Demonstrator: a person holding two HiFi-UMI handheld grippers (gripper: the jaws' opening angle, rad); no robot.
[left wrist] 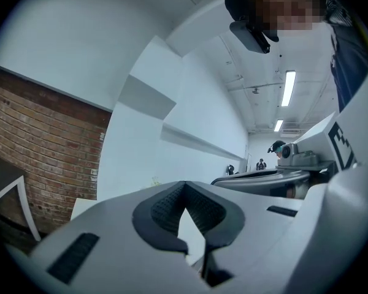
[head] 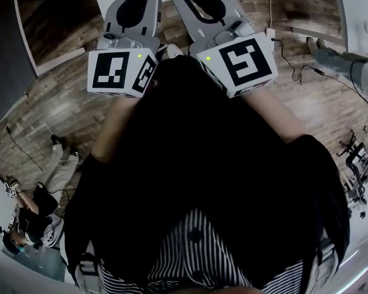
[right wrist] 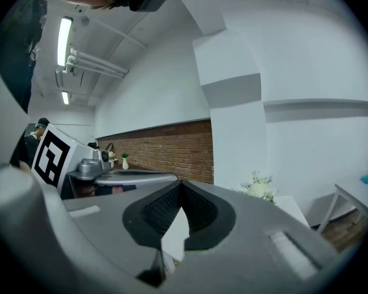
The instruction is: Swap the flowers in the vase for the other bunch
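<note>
Marker-tagged, closed — left claw, right claw

This is looking like an open lab or recording studio rather than a home. In the head view a wood-plank floor is running under everything, with black cables trailing across its upper right and a person in headgear showing at the lower left. In the left gripper view strip lights are glowing on a bare white ceiling at the upper right, and a brick wall is standing at the left beside plain white walls. In the right gripper view exposed pipes are running along the ceiling at the upper left, while white flowers are sitting on a white table right of centre.
</note>
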